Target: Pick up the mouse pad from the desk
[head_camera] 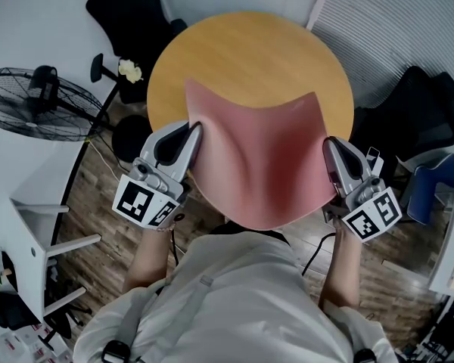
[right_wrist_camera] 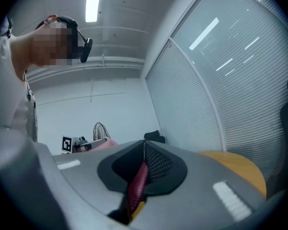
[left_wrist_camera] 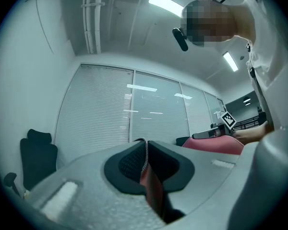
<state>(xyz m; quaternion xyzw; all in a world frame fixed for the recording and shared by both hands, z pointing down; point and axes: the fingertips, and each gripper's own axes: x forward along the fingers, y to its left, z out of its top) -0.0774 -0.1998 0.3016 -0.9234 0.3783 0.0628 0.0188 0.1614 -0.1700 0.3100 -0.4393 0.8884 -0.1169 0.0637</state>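
A pink mouse pad hangs in the air over the round wooden desk, sagging in the middle. My left gripper is shut on its left edge and my right gripper is shut on its right edge. In the left gripper view the pad's thin red edge runs between the closed jaws of the left gripper. The right gripper view shows the same red edge pinched in the right gripper, with the desk below at the right.
A black standing fan is at the left. Black office chairs stand behind the desk and another at the right. White shelving sits at the lower left. Blinds cover the glass wall.
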